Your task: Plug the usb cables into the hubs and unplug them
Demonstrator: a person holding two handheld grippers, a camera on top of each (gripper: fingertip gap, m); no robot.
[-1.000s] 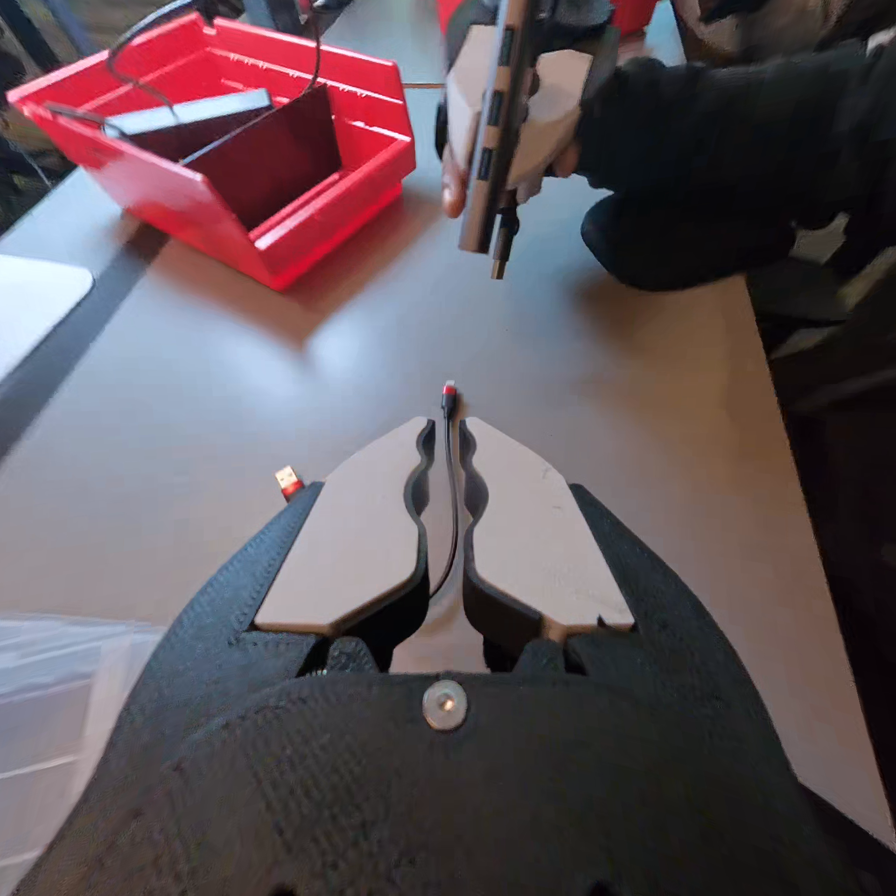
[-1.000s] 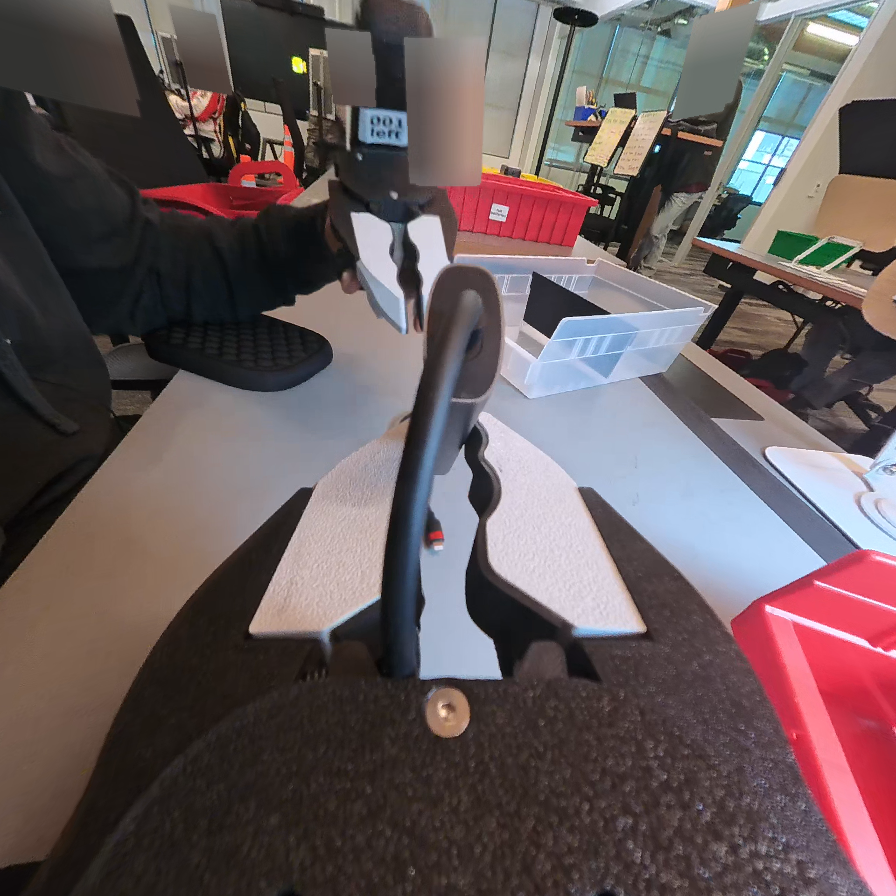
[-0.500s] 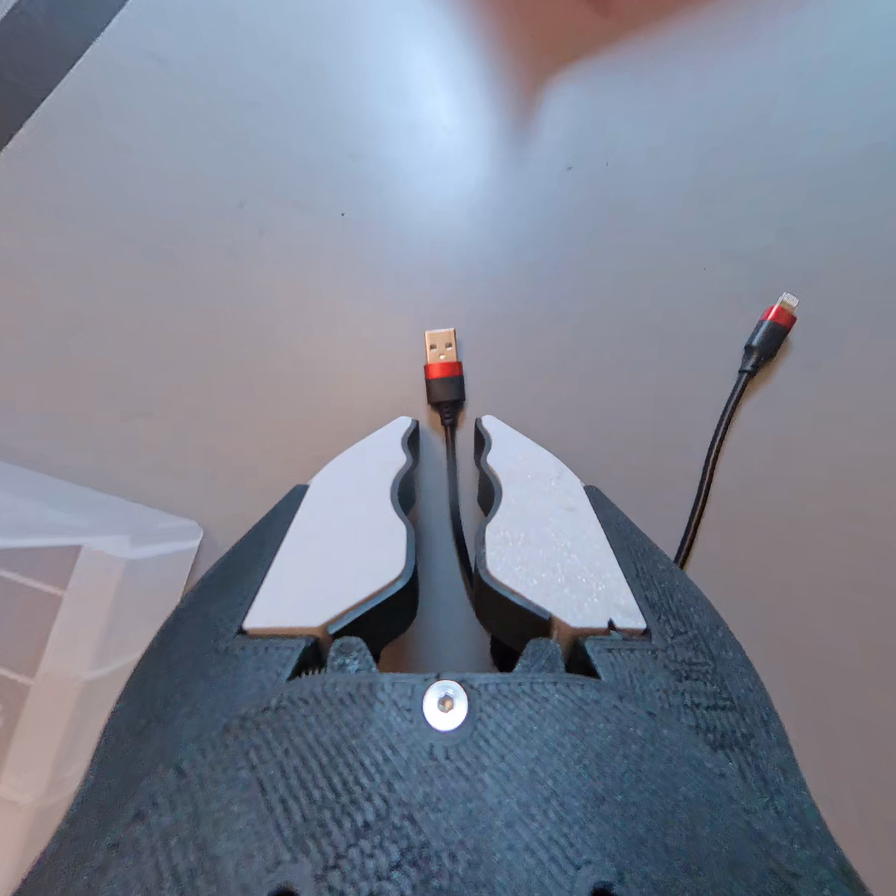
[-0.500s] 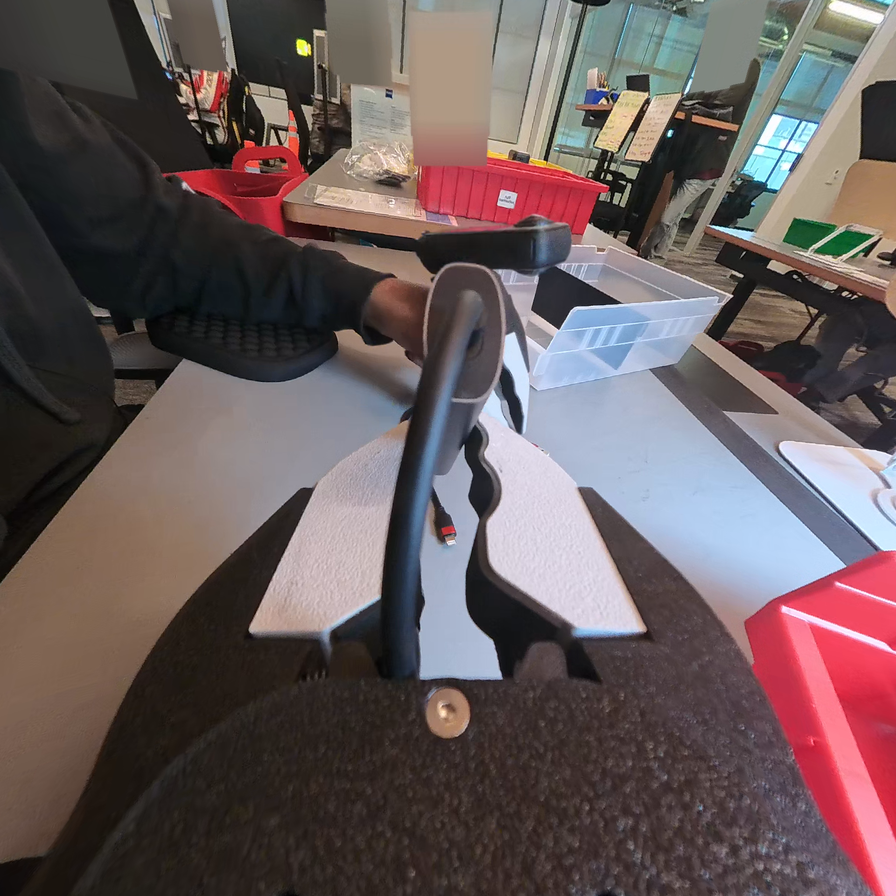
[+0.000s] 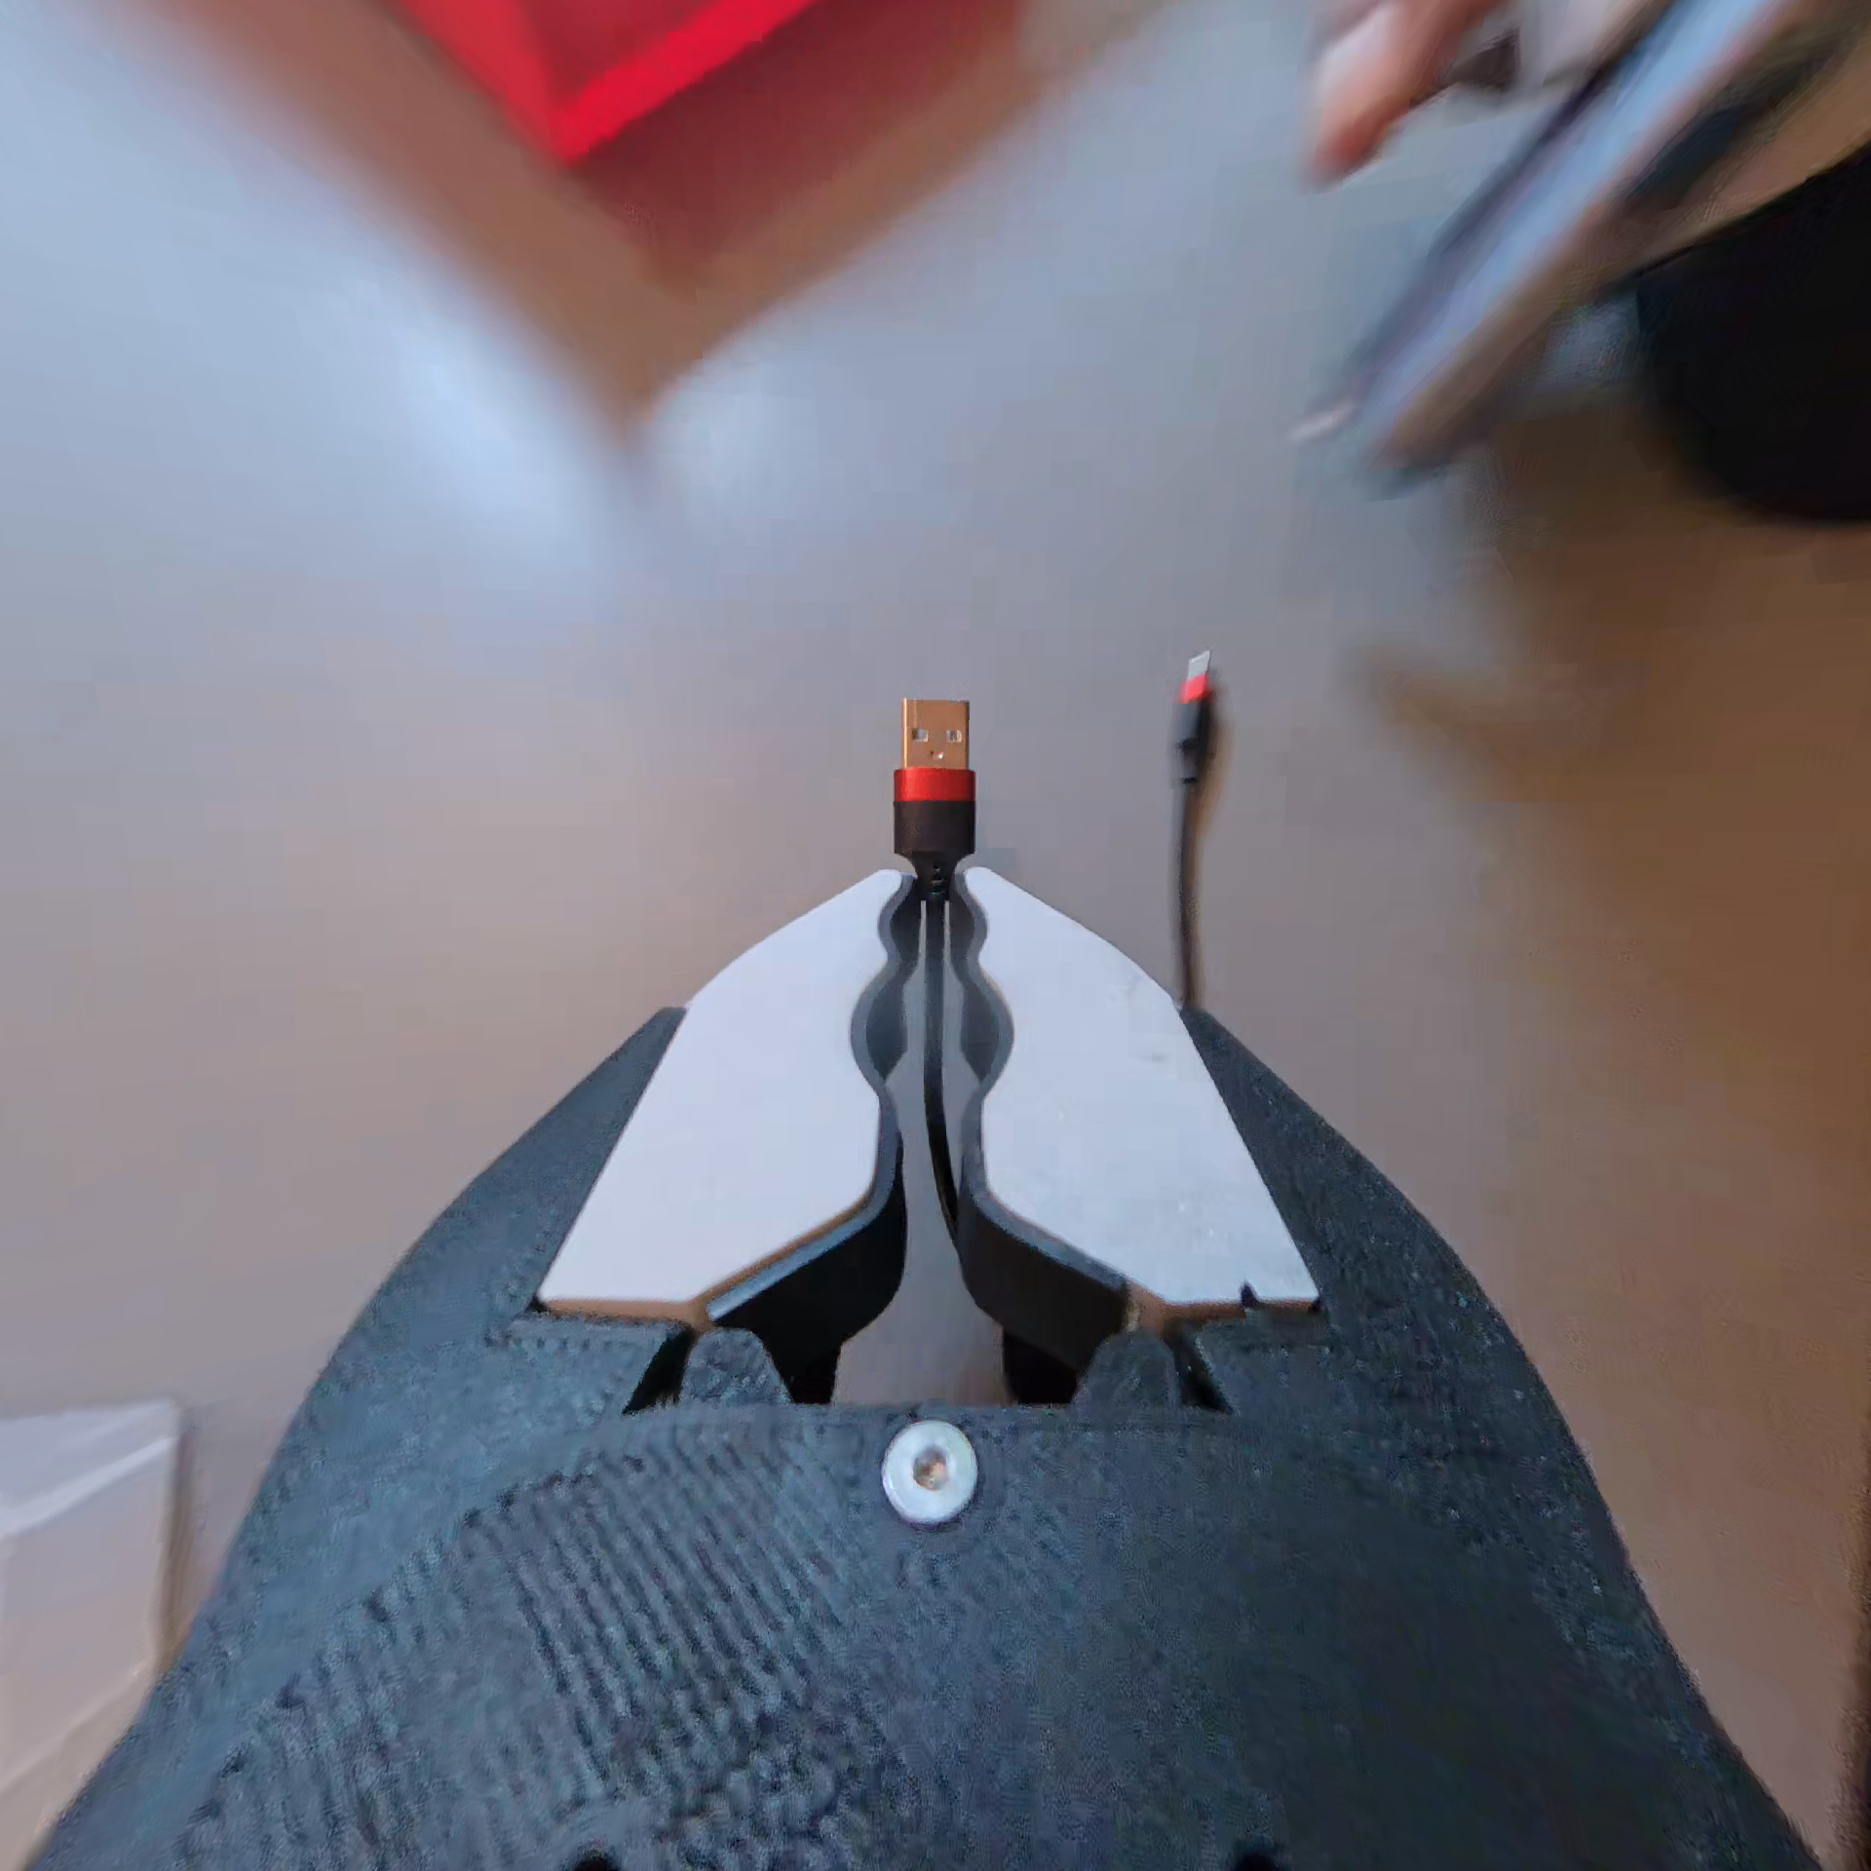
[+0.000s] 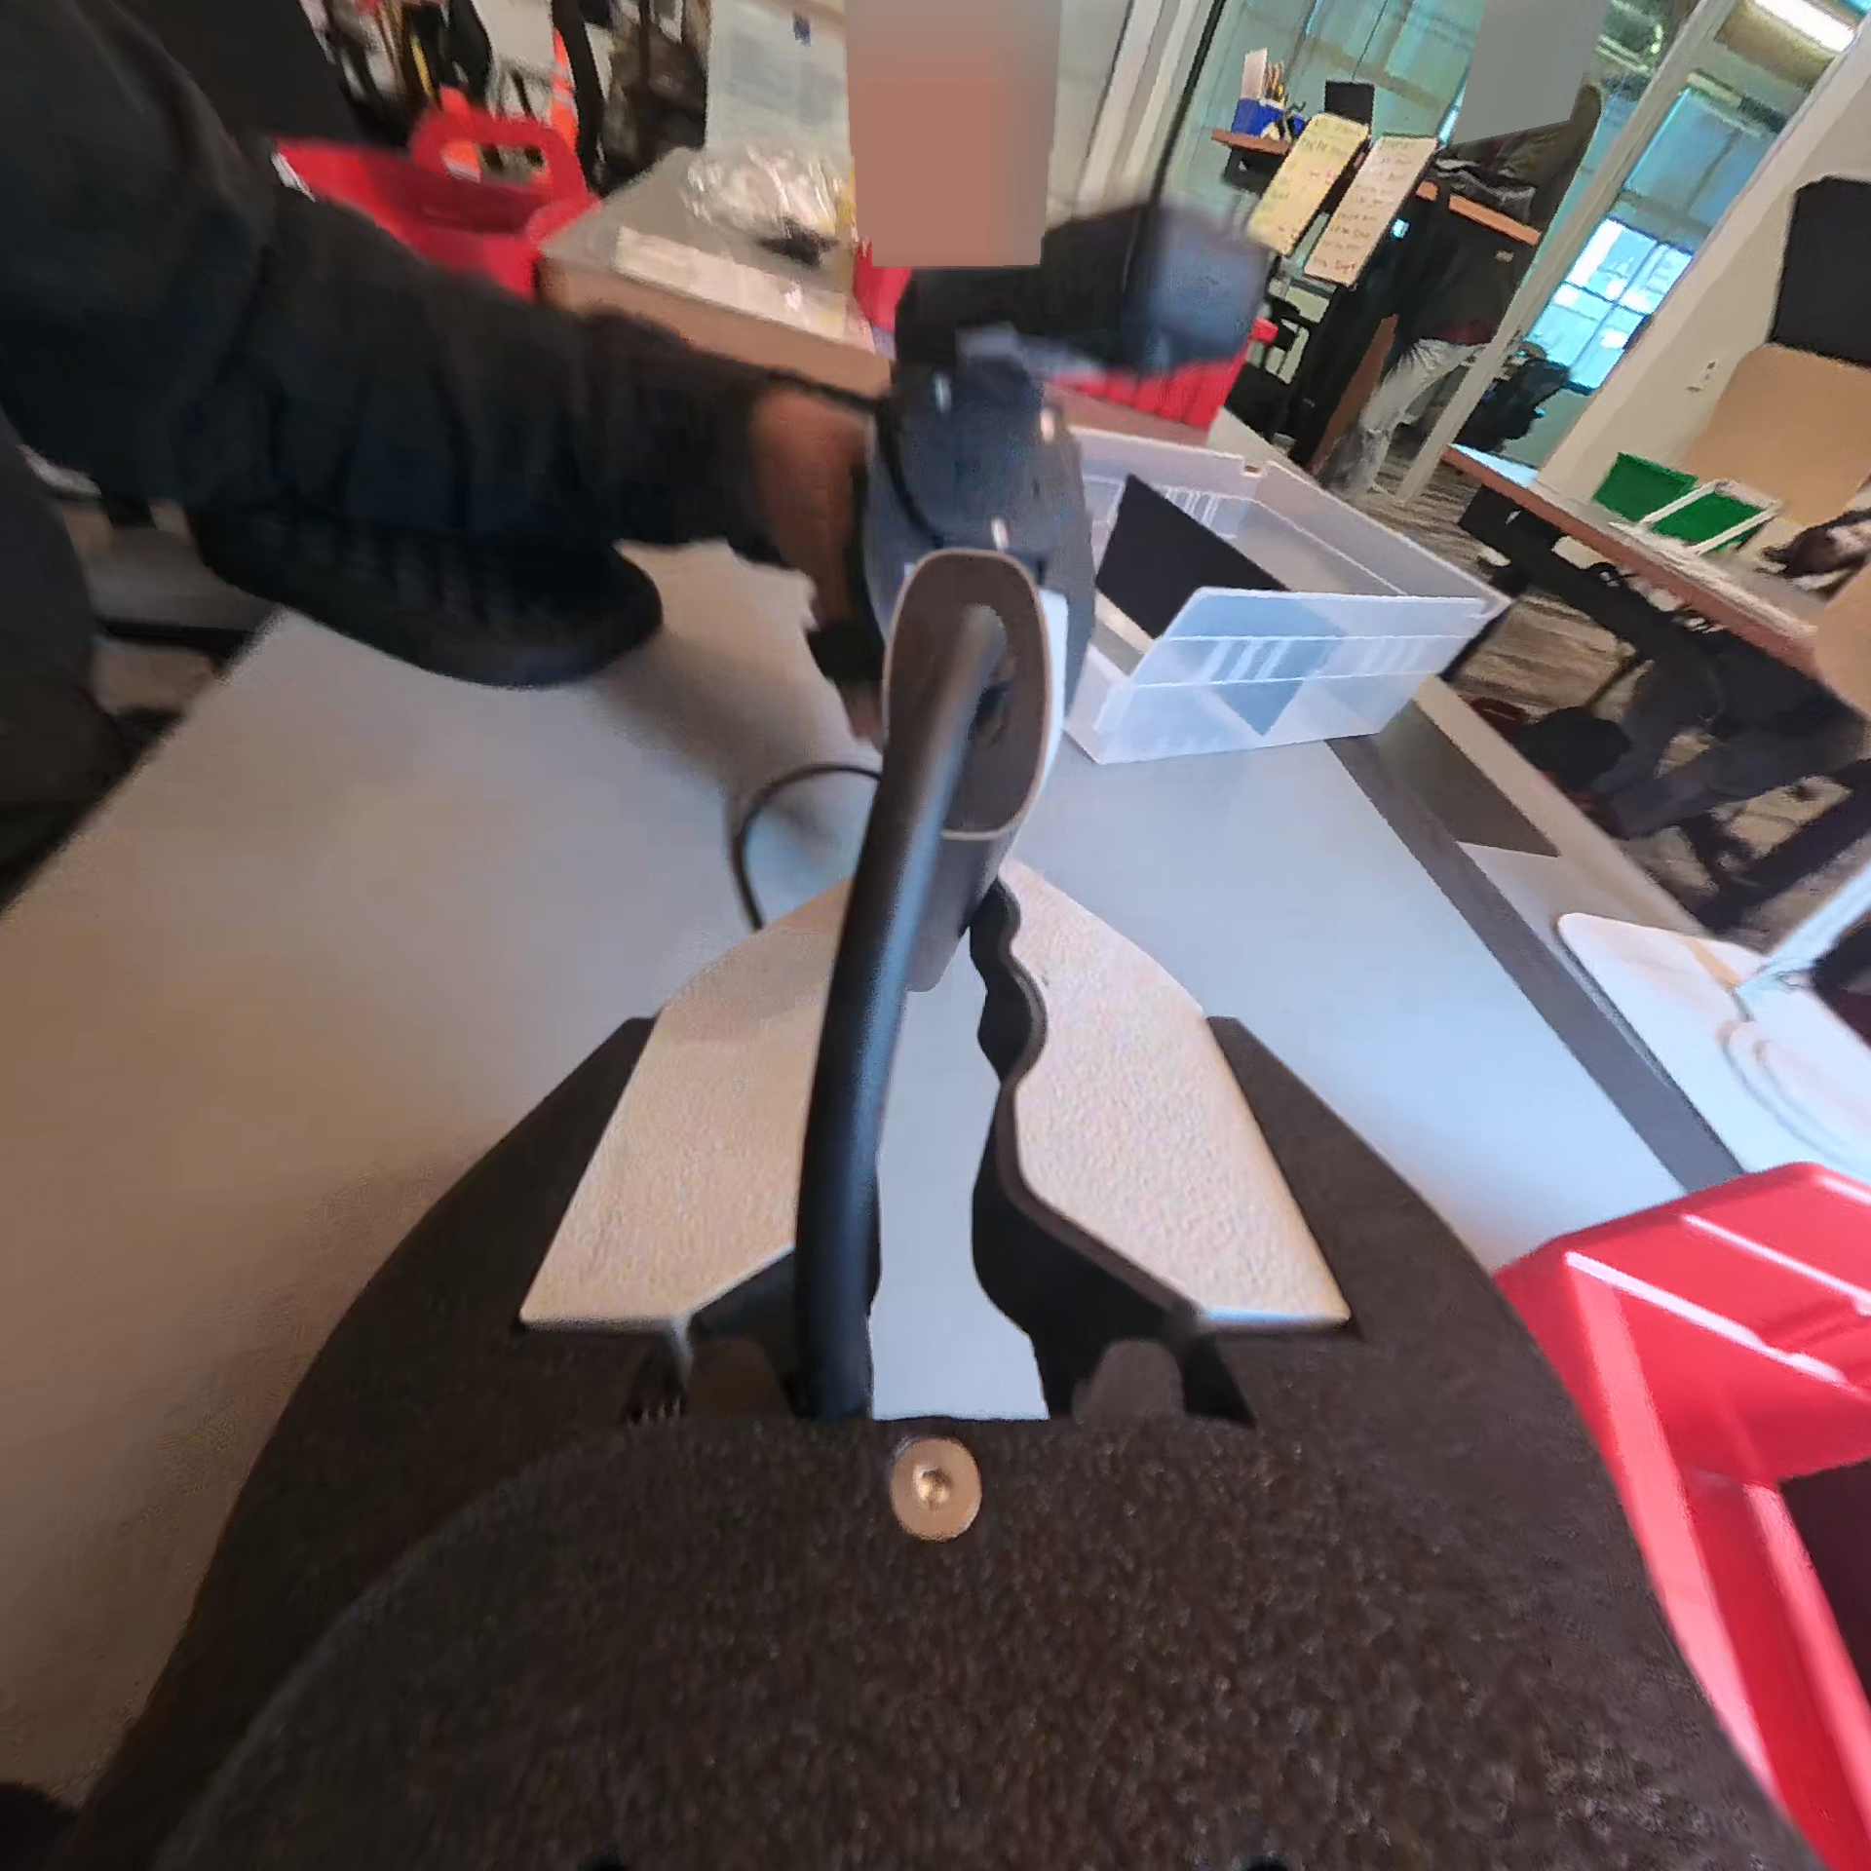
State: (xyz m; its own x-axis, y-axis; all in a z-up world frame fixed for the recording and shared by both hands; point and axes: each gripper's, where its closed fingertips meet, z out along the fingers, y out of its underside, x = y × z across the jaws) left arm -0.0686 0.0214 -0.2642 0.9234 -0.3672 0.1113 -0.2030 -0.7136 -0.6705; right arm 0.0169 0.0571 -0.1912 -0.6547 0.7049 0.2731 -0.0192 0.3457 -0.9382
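Observation:
My left gripper is shut on a black USB cable just behind its red-collared USB-A plug, which sticks out past the fingertips. The cable's other end, a small red-collared connector, lies on the grey table to the right. My right gripper is shut on a grey USB hub, held upright, with the hub's thick black cord running down between the fingers. The hub shows blurred at the top right of the left wrist view. The left gripper shows beyond the hub.
A red bin sits on the table beyond the plug and shows at the right wrist view's lower right. A clear plastic bin stands behind the hub, with its corner at the left wrist view's lower left. A loop of black cable lies on the table. Some 12 cm of space lies between my two pairs of fingers.
My left gripper moved from the cable's small connector end to the USB-A plug, closed on the cable behind it, and now points it toward the hub. The right gripper kept holding the hub.

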